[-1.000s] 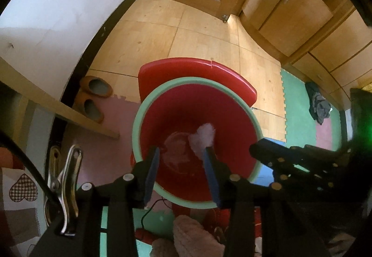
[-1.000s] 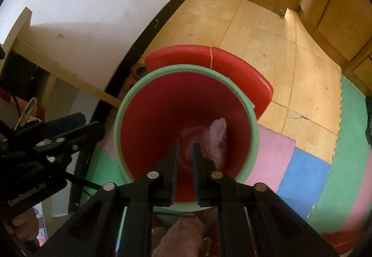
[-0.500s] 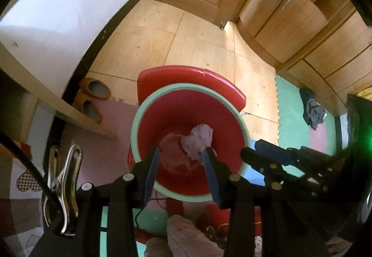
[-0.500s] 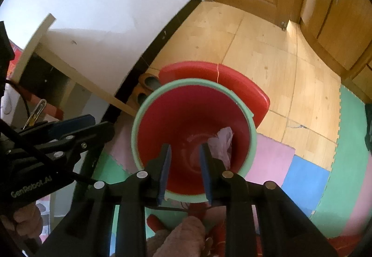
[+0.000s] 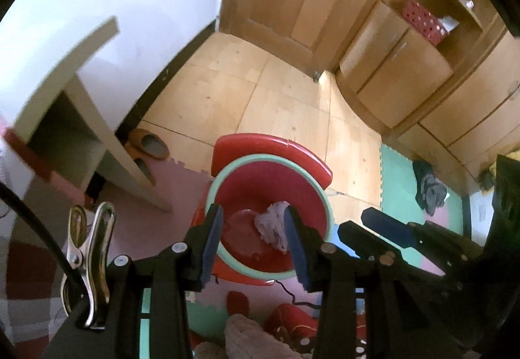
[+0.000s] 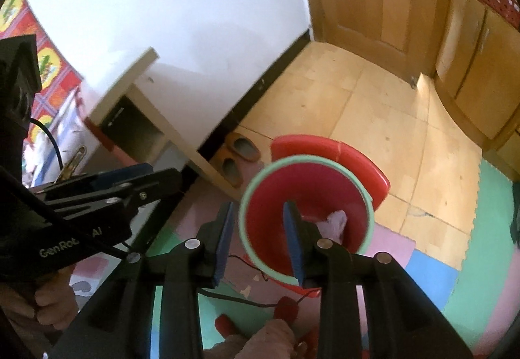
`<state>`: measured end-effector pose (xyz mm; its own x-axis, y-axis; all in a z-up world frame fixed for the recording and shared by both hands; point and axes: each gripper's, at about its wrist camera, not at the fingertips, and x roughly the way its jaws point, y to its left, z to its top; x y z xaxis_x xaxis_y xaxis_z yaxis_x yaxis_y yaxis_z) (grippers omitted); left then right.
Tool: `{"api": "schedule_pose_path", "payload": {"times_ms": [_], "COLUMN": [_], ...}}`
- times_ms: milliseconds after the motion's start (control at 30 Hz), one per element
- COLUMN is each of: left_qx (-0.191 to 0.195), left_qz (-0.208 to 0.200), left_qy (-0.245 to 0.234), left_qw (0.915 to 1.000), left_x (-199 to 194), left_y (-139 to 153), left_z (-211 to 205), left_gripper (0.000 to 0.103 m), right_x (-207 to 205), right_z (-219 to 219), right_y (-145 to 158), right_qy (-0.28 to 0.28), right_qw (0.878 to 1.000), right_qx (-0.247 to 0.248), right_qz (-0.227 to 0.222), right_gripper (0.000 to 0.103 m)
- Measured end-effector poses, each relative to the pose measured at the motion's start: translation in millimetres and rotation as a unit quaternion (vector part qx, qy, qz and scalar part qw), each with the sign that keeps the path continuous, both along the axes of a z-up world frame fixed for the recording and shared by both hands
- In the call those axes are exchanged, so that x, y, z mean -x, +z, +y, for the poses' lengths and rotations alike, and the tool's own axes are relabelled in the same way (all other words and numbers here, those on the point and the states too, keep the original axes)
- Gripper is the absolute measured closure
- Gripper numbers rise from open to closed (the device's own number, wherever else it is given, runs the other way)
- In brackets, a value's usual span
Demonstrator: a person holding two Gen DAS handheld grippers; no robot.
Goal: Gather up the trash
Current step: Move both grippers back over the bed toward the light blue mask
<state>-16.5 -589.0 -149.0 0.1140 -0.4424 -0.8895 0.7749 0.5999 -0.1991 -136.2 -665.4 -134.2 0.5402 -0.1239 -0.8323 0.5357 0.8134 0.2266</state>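
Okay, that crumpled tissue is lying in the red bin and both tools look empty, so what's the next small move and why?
Probably swing both away to look for more trash. The crumpled tissue lies inside the red bin, and the left tool and right tool are both open and empty, so nothing is left to release here.

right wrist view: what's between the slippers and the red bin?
Only bare floor: in the right wrist view, a narrow strip of wood floor and pink foam mat separates the slippers from the red bin. Left wrist view agrees.
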Motion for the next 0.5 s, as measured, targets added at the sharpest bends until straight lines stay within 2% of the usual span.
{"api": "schedule_pose_path", "payload": {"times_ms": [300, 500], "left_qx": [0.019, 0.026], "left_qz": [-0.021, -0.035], "left_qy": [0.038, 0.083], "left_qw": [0.9989, 0.9956], "left_x": [-8, -20], "left_y": [42, 70], "left_z": [48, 91], "left_gripper": [0.062, 0.062], "right_x": [-13, -27], "right_z": [40, 73], "right_y": [34, 54], "right_qy": [0.047, 0.087], "right_qw": [0.999, 0.995], "right_qx": [0.006, 0.013], "right_qz": [-0.026, -0.040], "right_gripper": [0.071, 0.071]}}
